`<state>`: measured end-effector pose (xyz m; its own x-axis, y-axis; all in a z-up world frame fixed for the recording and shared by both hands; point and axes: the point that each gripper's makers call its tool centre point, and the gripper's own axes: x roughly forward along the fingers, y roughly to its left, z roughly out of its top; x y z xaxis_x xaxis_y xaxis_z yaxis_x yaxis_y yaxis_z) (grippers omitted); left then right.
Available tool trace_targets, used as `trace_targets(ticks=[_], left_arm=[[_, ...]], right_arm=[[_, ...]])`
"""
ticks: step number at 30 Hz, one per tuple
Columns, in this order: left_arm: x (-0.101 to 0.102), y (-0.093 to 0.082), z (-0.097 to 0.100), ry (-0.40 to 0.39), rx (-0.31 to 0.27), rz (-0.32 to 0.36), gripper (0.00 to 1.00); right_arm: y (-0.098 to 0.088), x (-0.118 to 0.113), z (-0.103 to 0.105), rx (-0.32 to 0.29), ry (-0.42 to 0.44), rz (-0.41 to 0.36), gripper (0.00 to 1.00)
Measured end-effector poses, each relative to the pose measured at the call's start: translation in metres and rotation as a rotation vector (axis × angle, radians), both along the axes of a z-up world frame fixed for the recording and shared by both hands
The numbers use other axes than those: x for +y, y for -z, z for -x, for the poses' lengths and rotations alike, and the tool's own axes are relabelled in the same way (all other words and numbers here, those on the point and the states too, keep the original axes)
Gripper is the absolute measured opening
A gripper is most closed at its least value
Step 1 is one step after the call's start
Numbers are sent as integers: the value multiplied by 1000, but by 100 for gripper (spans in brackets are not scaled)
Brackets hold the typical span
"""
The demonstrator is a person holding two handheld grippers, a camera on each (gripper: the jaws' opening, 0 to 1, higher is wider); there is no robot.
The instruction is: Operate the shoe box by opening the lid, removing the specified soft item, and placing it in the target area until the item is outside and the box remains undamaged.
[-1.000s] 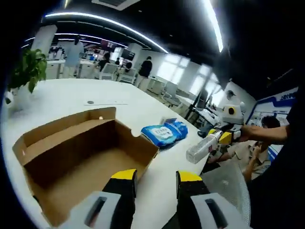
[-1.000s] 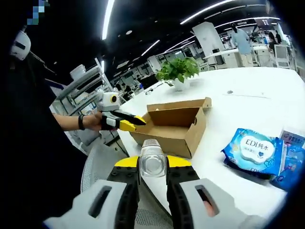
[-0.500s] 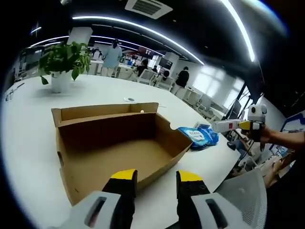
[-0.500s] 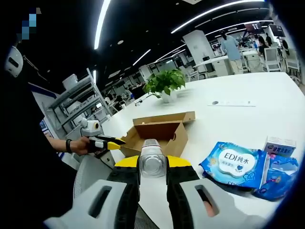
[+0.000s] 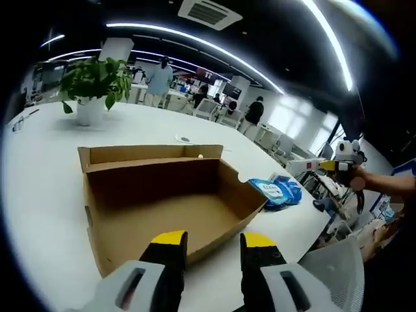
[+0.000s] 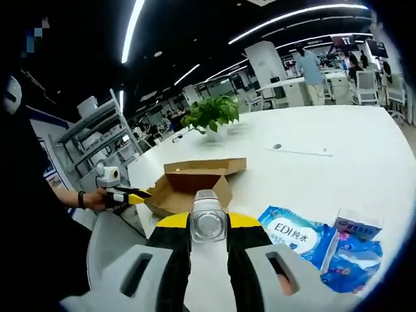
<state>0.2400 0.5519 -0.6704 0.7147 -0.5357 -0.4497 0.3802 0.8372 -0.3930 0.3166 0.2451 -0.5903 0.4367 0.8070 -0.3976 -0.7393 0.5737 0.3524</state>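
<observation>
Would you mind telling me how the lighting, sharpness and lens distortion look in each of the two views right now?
Left gripper view: strong fisheye bend, the ceiling light strips arc, the cardboard box is sharp, its inside evenly lit, and the bright windows behind wash out. Right gripper view: the white table is bright, near glare, the clear bottle in the right gripper looks soft up close, and the wipes pack print reads clearly.
</observation>
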Motion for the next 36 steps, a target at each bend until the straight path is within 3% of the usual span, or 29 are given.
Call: trace_targets(ticks=[4, 9, 14, 21, 30, 36], left_arm=[[1, -2, -2, -12, -3, 11, 32], [4, -2, -3, -23, -8, 18, 32], [13, 0, -6, -62, -7, 29, 32], [20, 1, -9, -95, -6, 36, 32], [21, 3, -9, -100, 6, 30, 32], [23, 7, -9, -102, 17, 26, 32]], right_arm=[[2, -13, -21, 3, -7, 59, 17], [12, -35, -50, -36, -101, 282, 18], [4, -43, -78, -87, -141, 406, 18], [11, -50, -101, -131, -308, 644, 18], [34, -55, -117, -154, -484, 839, 18], [49, -57, -127, -147, -513, 871, 18]])
